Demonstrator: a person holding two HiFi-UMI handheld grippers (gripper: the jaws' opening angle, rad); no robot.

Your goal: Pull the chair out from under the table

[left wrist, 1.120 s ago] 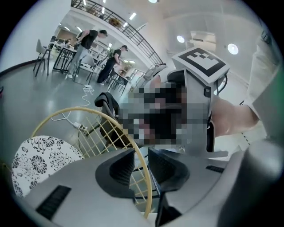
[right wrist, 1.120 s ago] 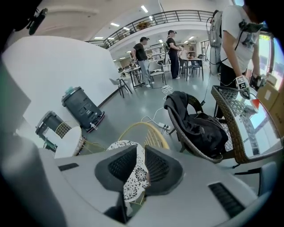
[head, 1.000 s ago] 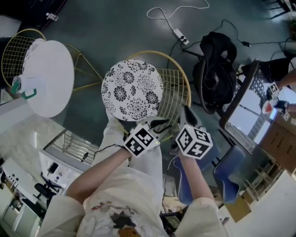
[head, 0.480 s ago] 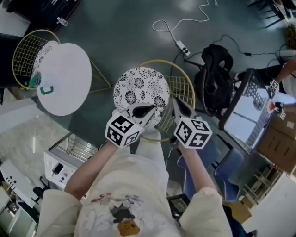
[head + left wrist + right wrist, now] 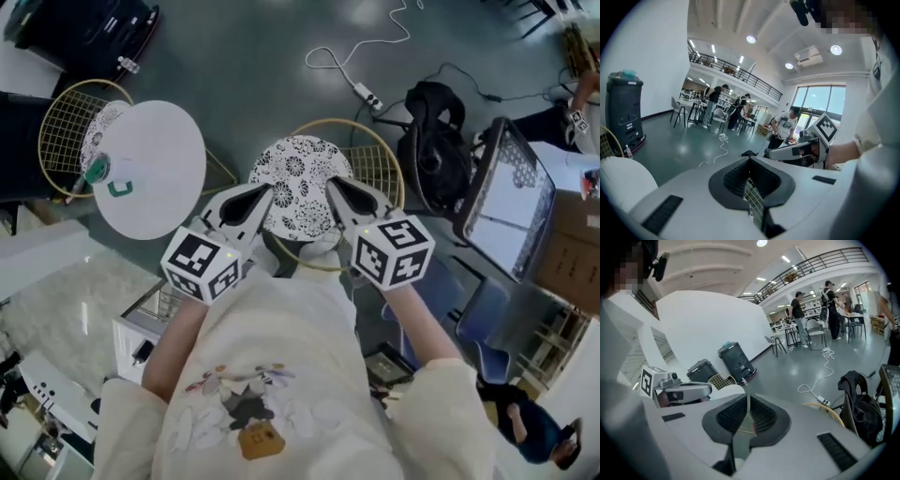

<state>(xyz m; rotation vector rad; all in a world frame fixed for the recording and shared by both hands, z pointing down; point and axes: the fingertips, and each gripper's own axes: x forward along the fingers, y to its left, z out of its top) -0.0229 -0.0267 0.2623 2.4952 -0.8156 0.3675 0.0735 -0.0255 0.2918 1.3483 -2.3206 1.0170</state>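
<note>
Chair (image 5: 302,178) w/ the black-and-white patterned seat and gold wire back is standing out in the open on the dark green floor (image 5: 253,66). It's sitting just right of the round white counter (image 5: 155,192), clear of its edge, directly in front of the person. L tongs (image 5: 265,191) are hovering over the seat's left edge, pressed fully together w/ nothing in them. R tongs (image 5: 331,184) are hanging over the seat's right side, closing down to a thin slit, also empty. A 2nd wire chair (image 5: 61,131) is sitting on the counter's far side, partly under it, and a small green thing (image 5: 97,171) is lying on top. A black backpack (image 5: 433,131) is slumping on the floor by the chair's back, w/ a white power strip (image 5: 366,91) trailing its cable nearby. Beyond, people (image 5: 712,105) are standing at tables below a railed balcony (image 5: 736,77).
</note>
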